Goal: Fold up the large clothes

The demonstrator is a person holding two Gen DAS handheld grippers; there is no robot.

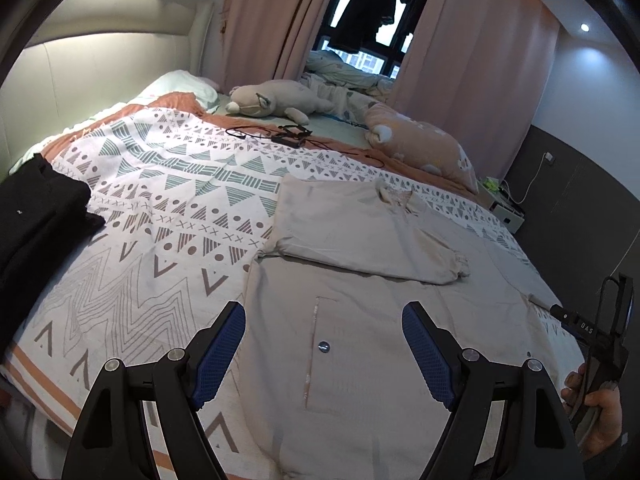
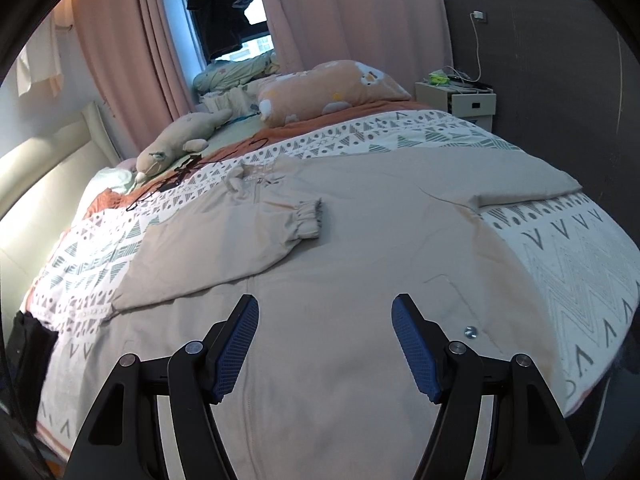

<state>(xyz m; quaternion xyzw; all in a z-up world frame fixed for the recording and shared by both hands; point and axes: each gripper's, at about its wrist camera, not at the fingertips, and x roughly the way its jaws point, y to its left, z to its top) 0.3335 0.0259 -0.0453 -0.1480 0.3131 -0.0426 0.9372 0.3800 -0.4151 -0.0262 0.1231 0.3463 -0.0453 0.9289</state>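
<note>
A large beige jacket [image 1: 360, 320] [image 2: 360, 220] lies spread flat on the patterned bedspread [image 1: 168, 184], front side up. One sleeve [image 1: 360, 236] [image 2: 224, 256] is folded across the chest, its elastic cuff [image 2: 310, 216] near the middle. The other sleeve [image 2: 520, 184] stretches out toward the bed's right side. My left gripper [image 1: 324, 310] hovers open above the jacket's lower part, near a snap button [image 1: 323, 346], with nothing between its fingers. My right gripper [image 2: 325, 302] is also open and empty over the lower front. A person's hand [image 1: 600, 404] shows at the right edge of the left wrist view.
Black folded clothes [image 1: 40, 216] [image 2: 28, 344] sit at the bed's left side. A plush toy [image 1: 276, 100], a peach pillow [image 1: 420, 144] and black cables [image 1: 280, 134] lie near the far end. A nightstand [image 2: 456, 104] stands by the dark wall.
</note>
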